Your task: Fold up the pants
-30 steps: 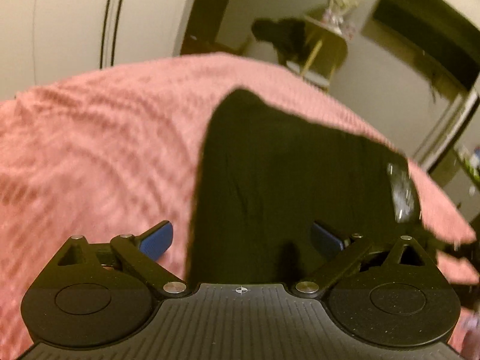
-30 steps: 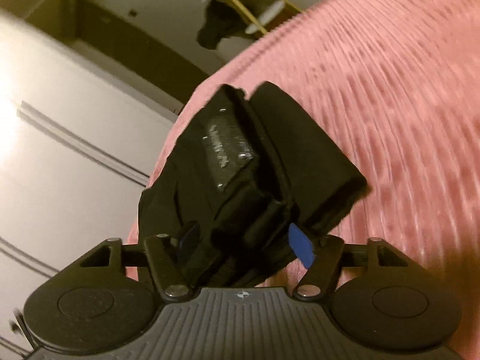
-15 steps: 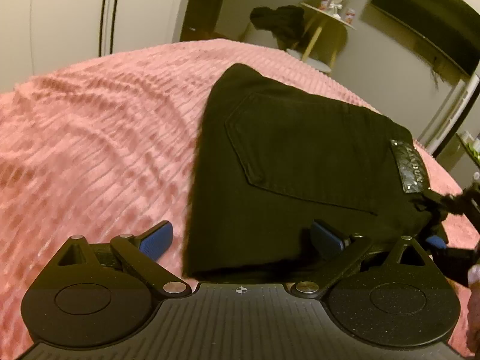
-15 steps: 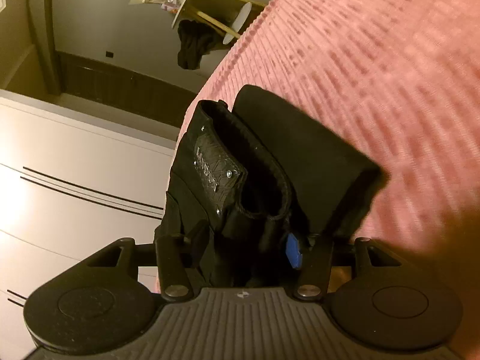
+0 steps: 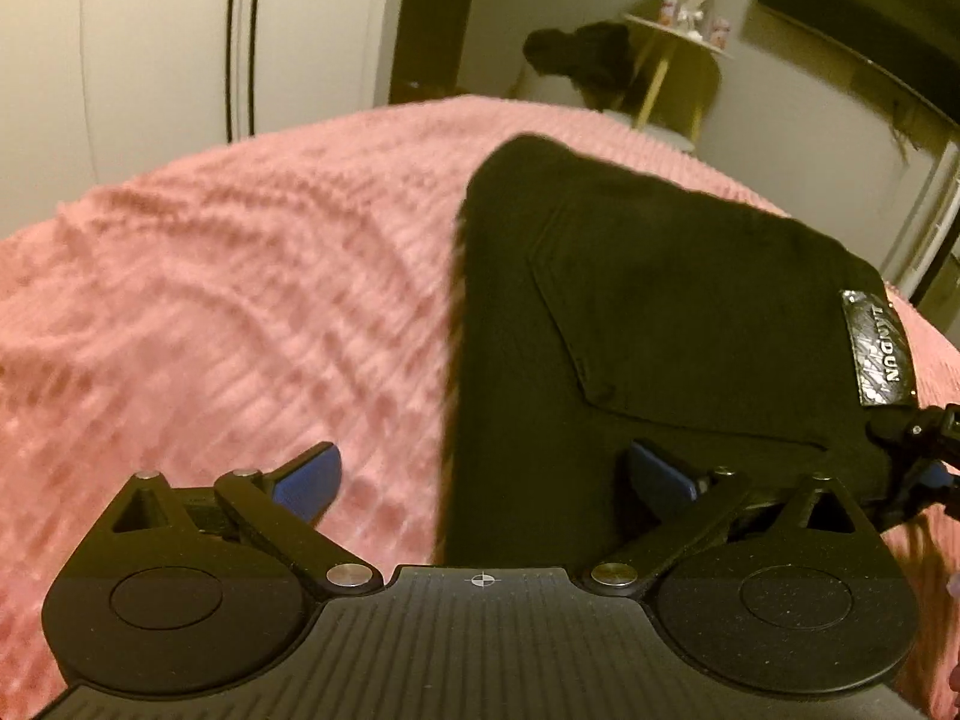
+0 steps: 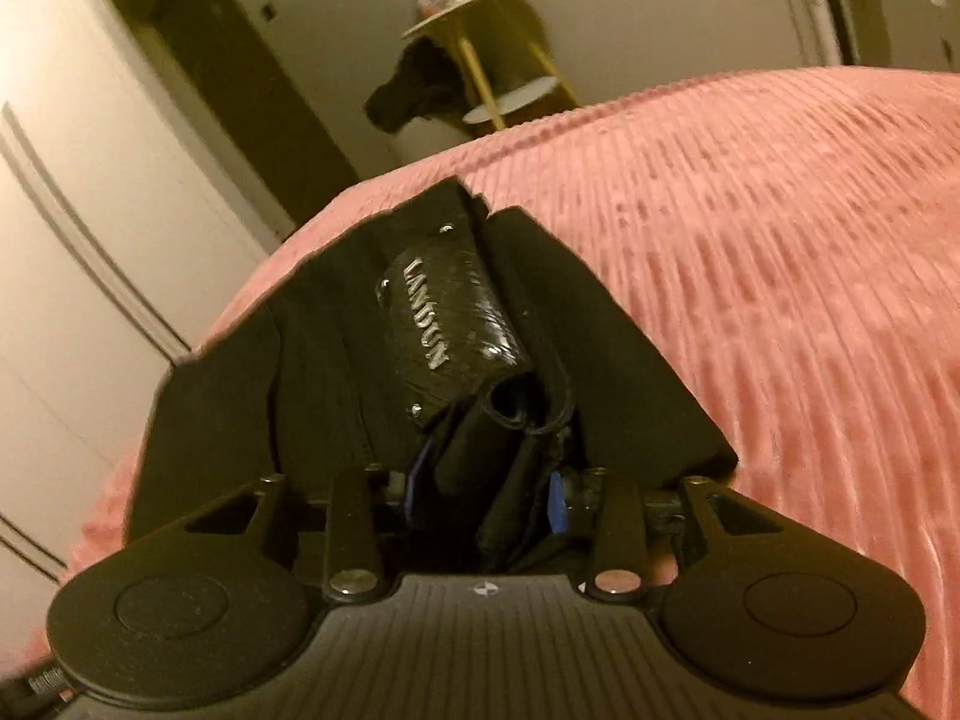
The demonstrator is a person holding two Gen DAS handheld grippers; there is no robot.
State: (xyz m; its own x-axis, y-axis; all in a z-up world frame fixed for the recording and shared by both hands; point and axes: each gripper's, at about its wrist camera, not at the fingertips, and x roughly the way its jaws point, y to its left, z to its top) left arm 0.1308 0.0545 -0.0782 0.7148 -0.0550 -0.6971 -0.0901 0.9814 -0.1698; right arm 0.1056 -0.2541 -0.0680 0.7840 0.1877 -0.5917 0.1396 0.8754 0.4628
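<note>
Since a moment ago your right tongs [image 6: 486, 498] have levelled, clamped on the black pants [image 5: 660, 324] folded on the pink bed [image 5: 240, 300]; left tongs [image 5: 480, 474] apart, so release gently.

One pants [image 5: 648, 324] (folded), two grippers [image 5: 480, 480] [image 6: 486, 498]

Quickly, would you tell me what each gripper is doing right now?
Left gripper: open, holding nothing, fingers straddling the edge of the black pants.
Right gripper: shut on the pants' waistband.
</note>
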